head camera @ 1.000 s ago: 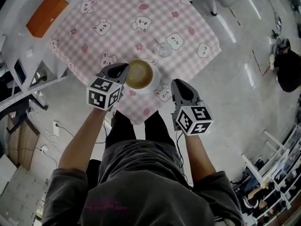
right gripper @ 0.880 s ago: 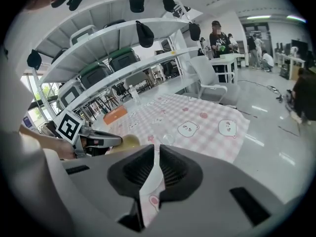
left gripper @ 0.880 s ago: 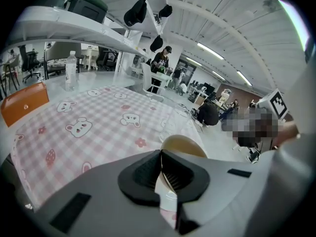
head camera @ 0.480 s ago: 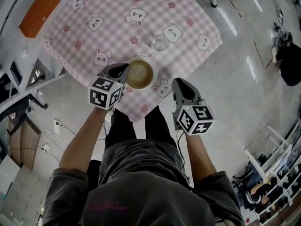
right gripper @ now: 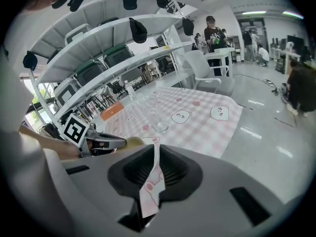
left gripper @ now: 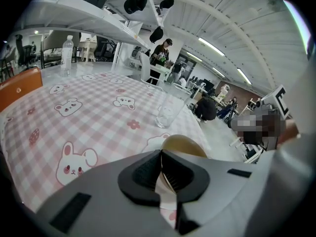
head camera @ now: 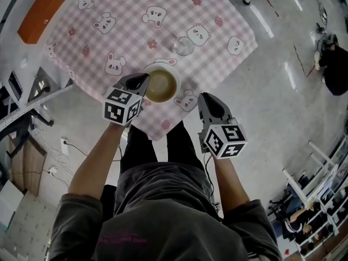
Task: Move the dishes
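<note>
The left claw (head camera: 140,80) is pinching the left rim of the bowl (head camera: 161,85), which is sitting by the table's (head camera: 125,31) near corner. The right claw (head camera: 209,99), jaws narrowly apart on nothing, is hovering to the bowl's right, at the table's right edge.

Tan bowl (head camera: 161,85) (white-rimmed) stands upright by tablecloth (head camera: 125,37) corner.

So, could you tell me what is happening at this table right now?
A person stands at the corner of a pink checked tablecloth, a gripper in each hand. The left gripper is shut on the rim of a bowl near that corner. The right gripper hangs at the cloth's edge beside the bowl, not on it, jaws almost together; whether they pinch the cloth I cannot tell. A glass stands beyond the bowl.
</note>
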Demonstrator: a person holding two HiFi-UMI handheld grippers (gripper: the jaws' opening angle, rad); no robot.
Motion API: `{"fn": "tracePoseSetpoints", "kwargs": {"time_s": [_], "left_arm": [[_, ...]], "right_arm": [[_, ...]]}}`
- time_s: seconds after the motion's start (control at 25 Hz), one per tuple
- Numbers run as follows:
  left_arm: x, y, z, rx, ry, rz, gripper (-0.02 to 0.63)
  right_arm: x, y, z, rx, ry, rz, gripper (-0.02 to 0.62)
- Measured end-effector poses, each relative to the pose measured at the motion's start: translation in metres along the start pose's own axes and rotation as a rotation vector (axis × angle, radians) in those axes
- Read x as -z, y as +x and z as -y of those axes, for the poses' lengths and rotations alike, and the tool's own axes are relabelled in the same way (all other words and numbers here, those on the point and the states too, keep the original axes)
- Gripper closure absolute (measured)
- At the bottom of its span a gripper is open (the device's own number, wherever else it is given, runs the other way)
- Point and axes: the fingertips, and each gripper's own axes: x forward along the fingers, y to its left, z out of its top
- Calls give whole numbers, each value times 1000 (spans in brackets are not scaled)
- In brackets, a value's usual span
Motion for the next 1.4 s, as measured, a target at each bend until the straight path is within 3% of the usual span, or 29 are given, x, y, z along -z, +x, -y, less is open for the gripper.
{"fn": "tracePoseSetpoints", "kwargs": {"time_s": [1.4], "left_arm": [[3,4,-5,-8,6,5,592]], "right_arm": [[0,8,-4,-12,24,-6,557]]}}
